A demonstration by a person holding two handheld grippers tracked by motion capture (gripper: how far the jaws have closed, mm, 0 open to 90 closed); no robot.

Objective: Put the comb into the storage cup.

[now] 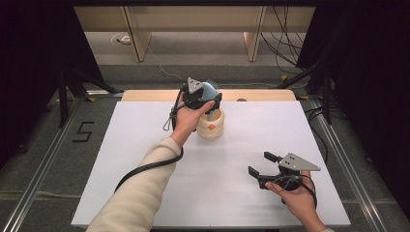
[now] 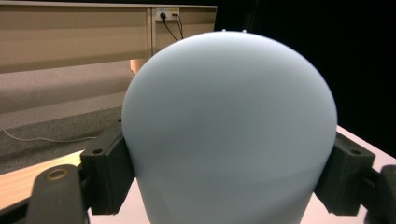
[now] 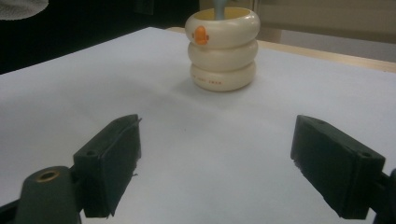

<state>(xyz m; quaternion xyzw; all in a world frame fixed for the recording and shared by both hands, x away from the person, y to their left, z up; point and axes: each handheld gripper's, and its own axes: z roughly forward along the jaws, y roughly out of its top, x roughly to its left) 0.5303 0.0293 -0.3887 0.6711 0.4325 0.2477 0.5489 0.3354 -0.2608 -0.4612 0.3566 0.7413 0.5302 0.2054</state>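
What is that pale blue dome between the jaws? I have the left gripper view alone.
Observer: It's the back of a brush with bristles on its far side, seen from the high view.
Operator: Is it free of anything?
Observer: No, its handle stands in a cream ringed holder with an orange mark.
Operator: And the other gripper?
Observer: The right gripper is held open over the white table, near the front right, aimed at the holder with nothing between its jaws.
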